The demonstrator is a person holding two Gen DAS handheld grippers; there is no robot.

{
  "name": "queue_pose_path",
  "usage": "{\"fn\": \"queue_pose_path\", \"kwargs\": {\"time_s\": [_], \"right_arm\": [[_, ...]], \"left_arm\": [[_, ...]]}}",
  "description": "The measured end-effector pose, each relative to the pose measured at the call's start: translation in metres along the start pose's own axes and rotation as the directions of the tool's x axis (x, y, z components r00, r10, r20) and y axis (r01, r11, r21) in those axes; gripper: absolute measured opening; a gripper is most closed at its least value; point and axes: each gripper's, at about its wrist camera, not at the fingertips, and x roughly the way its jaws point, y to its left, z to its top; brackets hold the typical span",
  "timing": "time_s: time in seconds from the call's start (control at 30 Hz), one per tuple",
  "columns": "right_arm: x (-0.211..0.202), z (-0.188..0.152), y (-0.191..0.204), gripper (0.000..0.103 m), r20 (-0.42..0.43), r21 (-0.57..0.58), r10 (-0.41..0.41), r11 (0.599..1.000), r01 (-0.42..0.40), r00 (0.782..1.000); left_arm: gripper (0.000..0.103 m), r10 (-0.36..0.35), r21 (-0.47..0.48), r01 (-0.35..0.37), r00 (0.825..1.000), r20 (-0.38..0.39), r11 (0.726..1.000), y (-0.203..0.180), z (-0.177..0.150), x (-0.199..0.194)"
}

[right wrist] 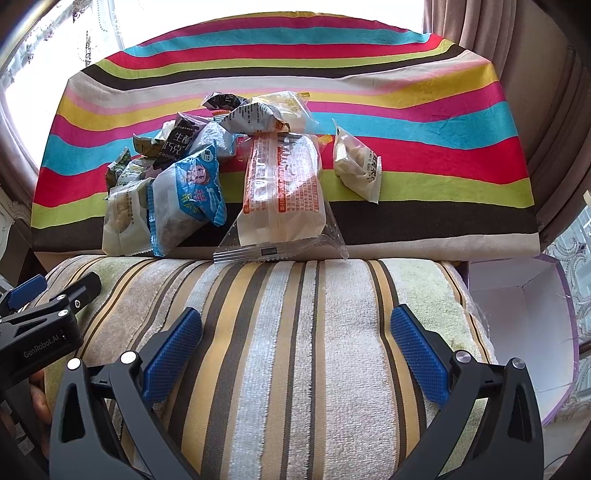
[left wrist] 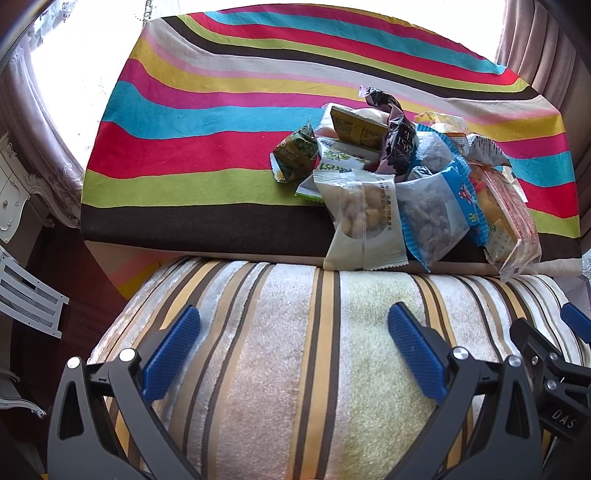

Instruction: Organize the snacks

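Observation:
A pile of snack packets (left wrist: pixel 402 177) lies on the bright striped tablecloth (left wrist: pixel 221 122), right of centre in the left wrist view; in the right wrist view the pile (right wrist: pixel 192 173) lies left of centre. It includes a blue packet (right wrist: pixel 188 192), a clear orange-printed bread packet (right wrist: pixel 280 192) and a dark chocolate packet (right wrist: pixel 177 144). A white packet (right wrist: pixel 356 162) lies apart to the right. My left gripper (left wrist: pixel 293 347) is open and empty above a striped towel-covered cushion. My right gripper (right wrist: pixel 295 347) is open and empty above the same cushion, short of the bread packet.
The striped cushion (right wrist: pixel 295 332) lies in front of the table edge. An open white box with a purple rim (right wrist: pixel 524 321) stands to the right of the cushion. Curtains (right wrist: pixel 480 29) hang at the back right. White furniture (left wrist: pixel 22 206) stands at the left.

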Motion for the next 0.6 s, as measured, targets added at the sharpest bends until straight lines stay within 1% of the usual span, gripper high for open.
{"fn": "queue_pose_path", "kwargs": {"time_s": [0.6], "right_arm": [[-0.0006, 0.0004, 0.0000, 0.099, 0.002, -0.001, 0.000, 1.000, 0.000, 1.000]], "left_arm": [[0.102, 0.003, 0.001, -0.003, 1.000, 0.000, 1.000, 0.0001, 0.0000, -0.0003]]}}
